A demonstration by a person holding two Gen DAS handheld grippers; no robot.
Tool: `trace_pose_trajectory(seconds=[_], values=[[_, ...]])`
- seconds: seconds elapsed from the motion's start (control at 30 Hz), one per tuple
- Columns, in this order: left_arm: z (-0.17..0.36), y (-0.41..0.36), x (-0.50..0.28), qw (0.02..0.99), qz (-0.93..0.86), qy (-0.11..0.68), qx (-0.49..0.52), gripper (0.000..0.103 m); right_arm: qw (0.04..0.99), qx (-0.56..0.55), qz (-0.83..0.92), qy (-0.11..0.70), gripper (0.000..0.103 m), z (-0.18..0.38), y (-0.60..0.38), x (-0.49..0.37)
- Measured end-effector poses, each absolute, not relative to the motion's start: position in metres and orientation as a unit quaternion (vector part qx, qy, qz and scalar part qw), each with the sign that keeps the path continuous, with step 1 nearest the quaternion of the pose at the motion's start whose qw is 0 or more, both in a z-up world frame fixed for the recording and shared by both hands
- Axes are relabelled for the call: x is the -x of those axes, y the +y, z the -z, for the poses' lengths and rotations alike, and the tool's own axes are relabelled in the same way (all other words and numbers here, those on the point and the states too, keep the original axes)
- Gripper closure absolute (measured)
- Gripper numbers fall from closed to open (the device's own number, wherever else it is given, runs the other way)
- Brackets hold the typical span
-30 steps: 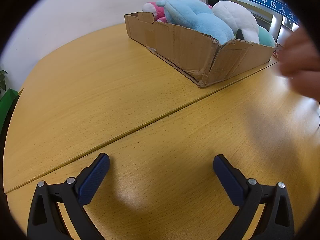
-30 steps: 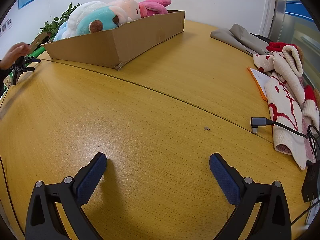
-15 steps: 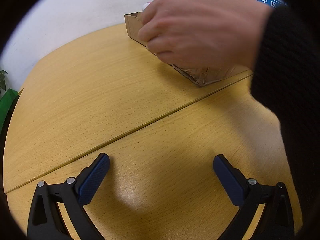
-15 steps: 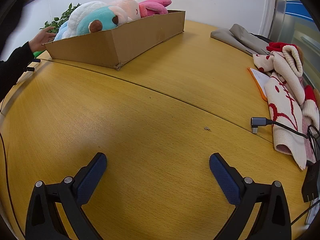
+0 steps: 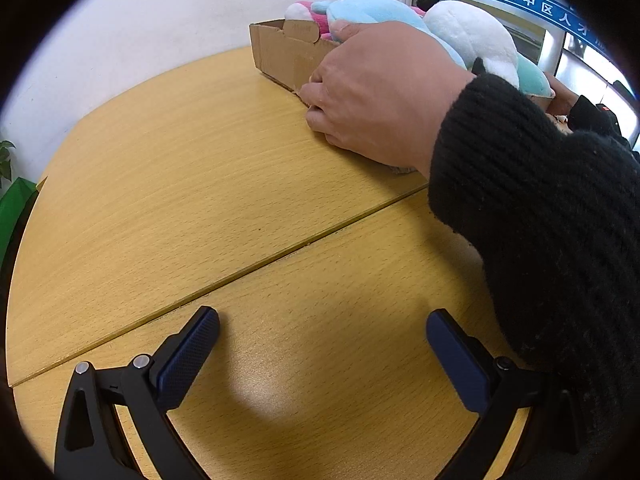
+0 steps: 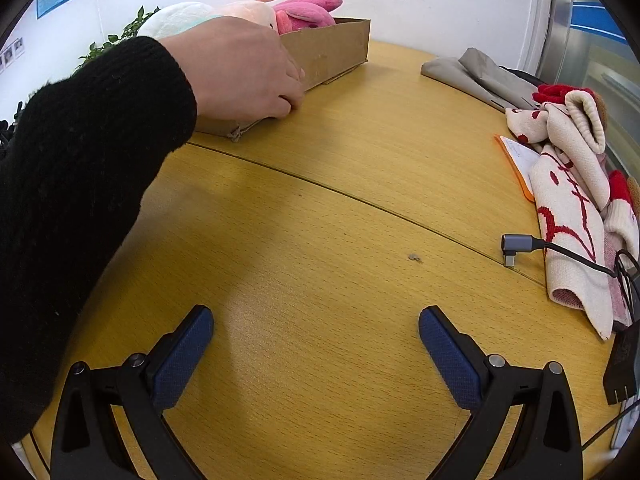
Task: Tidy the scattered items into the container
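The left tongs [image 5: 322, 354] were seen resting low over the desk [image 5: 168, 184] with their blue pads spread wide and nothing between them. The right tongs [image 6: 316, 350] were likewise found released and empty, close above the bare wood.

Ahead of the left tongs and to their right, a bare hand [image 5: 380, 92] in a black knitted sleeve [image 5: 552, 232] was laid against the near wall of the cardboard box [image 5: 280, 56]. In the right wrist view the same hand [image 6: 244, 68] appeared ahead and to the left, pressed on the box [image 6: 336, 48] near its lower edge. Whether the box was being pushed, steadied or lifted could not be told.

The plush toys [image 5: 400, 12], blue, white and pink, were heaped inside the box and stood above its rim. No loose toy was seen on the desk between the tongs and the box, so the tidying was judged close to complete.

Far to the right of the right tongs, a patterned cloth [image 6: 572, 216], a grey cable plug [image 6: 520, 245] and a folded grey garment [image 6: 480, 76] were left at the desk's edge; whether these belonged to the task could not be said.

For the step in hand, the box would best be held by its wall, not by the toys, and kept level so that the overfilled heap is not spilled.
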State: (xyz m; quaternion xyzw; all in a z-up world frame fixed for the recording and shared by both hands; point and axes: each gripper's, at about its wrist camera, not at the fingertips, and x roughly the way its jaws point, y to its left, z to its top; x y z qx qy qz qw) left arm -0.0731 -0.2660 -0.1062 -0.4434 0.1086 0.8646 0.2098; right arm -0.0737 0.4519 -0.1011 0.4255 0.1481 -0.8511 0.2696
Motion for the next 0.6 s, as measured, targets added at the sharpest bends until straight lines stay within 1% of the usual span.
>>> trace_pose_trajectory(seconds=[0.6], values=[[0.107, -0.2656, 0.0753, 0.209, -0.865, 0.108, 0.443, 0.0, 0.27, -0.426, 0.851, 0.148, 0.0, 0.1012, 0.4527, 0.0739]])
